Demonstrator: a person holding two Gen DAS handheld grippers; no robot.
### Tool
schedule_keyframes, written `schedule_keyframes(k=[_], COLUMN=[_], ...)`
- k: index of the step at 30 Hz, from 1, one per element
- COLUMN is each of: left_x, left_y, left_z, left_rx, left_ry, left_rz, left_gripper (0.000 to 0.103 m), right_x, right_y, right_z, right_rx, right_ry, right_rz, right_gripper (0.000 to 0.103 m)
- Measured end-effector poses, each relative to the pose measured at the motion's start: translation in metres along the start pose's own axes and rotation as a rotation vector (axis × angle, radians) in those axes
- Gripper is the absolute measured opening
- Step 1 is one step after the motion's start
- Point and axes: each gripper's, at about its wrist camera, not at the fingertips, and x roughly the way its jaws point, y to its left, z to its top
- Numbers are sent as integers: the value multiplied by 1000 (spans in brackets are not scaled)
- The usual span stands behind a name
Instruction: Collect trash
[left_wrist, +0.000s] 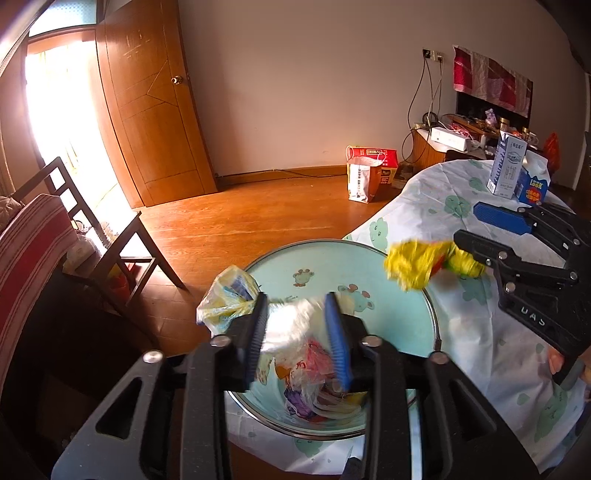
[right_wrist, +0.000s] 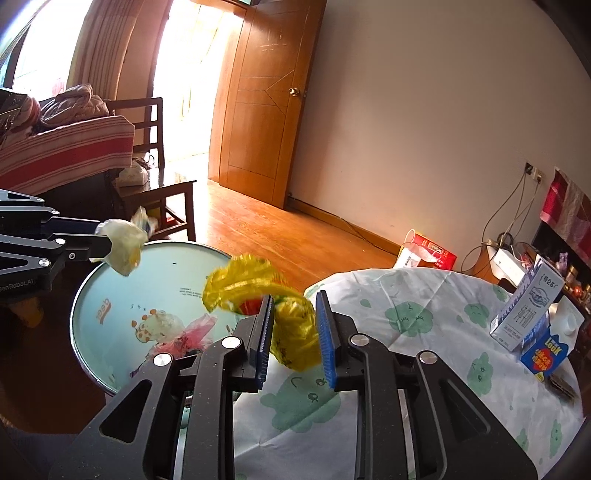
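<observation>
Your right tool (right_wrist: 293, 332) has the yellow crumpled wrapper (right_wrist: 258, 291) between its fingers, though the pads stand apart and the plastic looks loosely caught, blurred as if swinging; I judge the grip is slackening so it can drop. It hangs right at the rim of the pale blue cartoon-printed bin (right_wrist: 122, 288), partly over the opening and partly over the counter (right_wrist: 424, 354), so a release now could land it on the cloth rather than inside.

Your left tool (left_wrist: 297, 334) is held over the same bin (left_wrist: 369, 266), with a thin plastic bag (left_wrist: 225, 299) draped at its left finger. From the right wrist view the bag (right_wrist: 123, 247) seems pinched at the tips; from its own camera the fingers look parted, so I cannot tell how it stands.

Other wrappers (right_wrist: 184, 332) already lie at the bin's bottom. Two milk cartons (right_wrist: 532, 317) stand on the counter, well apart, likely next. A wooden chair (left_wrist: 122, 236) sits beyond the bin, clear of both arms.
</observation>
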Motion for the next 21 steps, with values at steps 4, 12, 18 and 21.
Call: schedule_keyframes(k=[4,12,18,21], left_x=[-4,-28,-46,-50], left_y=[2,9,13,13], left_z=[1,8,14,16], left_rx=[-10,-74,-104,-108], left_ry=[-24,-132,-198,-209], left_rz=[14,31,28,30], left_gripper=[65,91,95,96], right_x=[-10,-42,-57,-61], right_y=[-8,-30,-38,-42], right_z=[-2,-14,-18,-20], right_rx=[52,220,228,231], right_ry=[-51,-165,-185,-189], right_rz=[-15,-139,-203,-218], right_gripper=[56,75,77,77])
